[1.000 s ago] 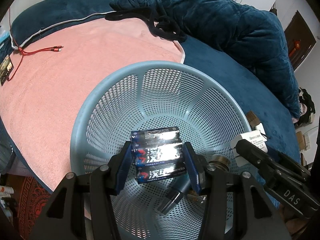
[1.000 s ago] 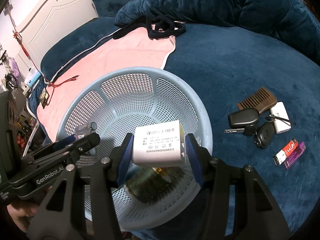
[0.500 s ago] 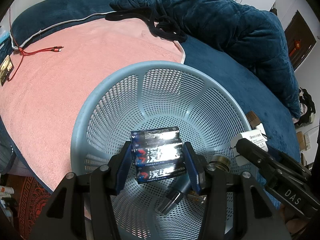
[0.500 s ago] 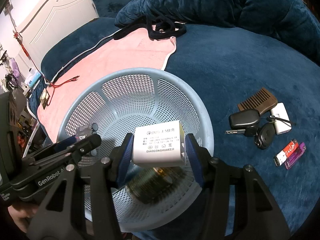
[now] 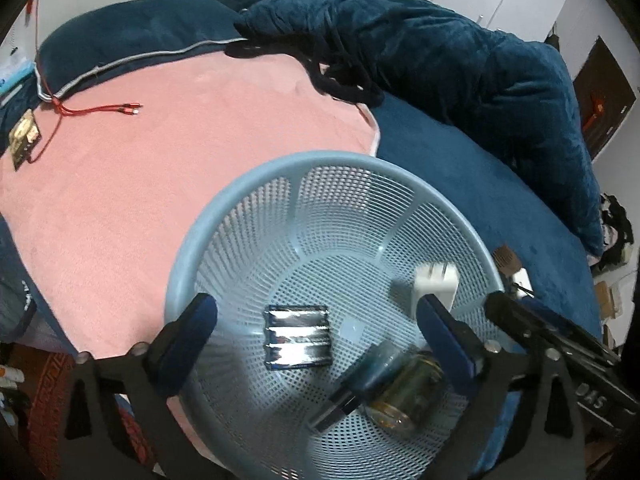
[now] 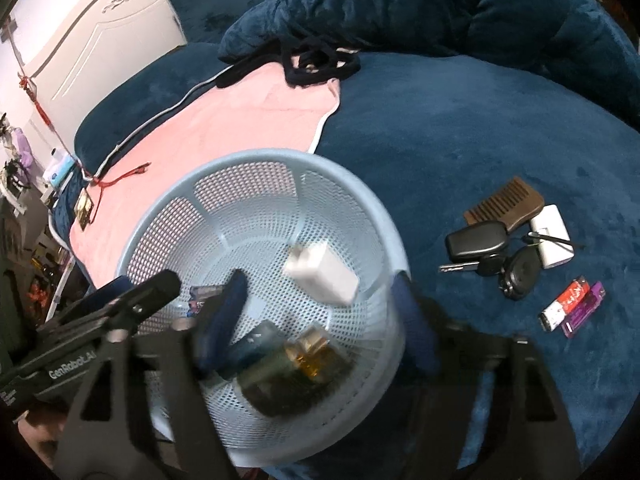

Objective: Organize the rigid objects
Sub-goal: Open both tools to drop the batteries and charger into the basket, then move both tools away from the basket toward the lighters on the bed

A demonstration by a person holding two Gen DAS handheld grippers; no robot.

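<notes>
A light blue mesh basket stands on the bed. My left gripper is open over it. A blue battery pack lies free inside the basket below it. My right gripper is open too. A white charger plug is loose inside the basket, blurred. A glass jar and a dark small object lie on the basket floor.
On the blue blanket right of the basket lie a wooden comb, car keys, a white box and two lighters. A pink towel with a red cable lies to the left. A blue duvet is heaped behind.
Both grippers opened. The battery pack left the left gripper and the white charger left the right gripper; both are now in the basket.
</notes>
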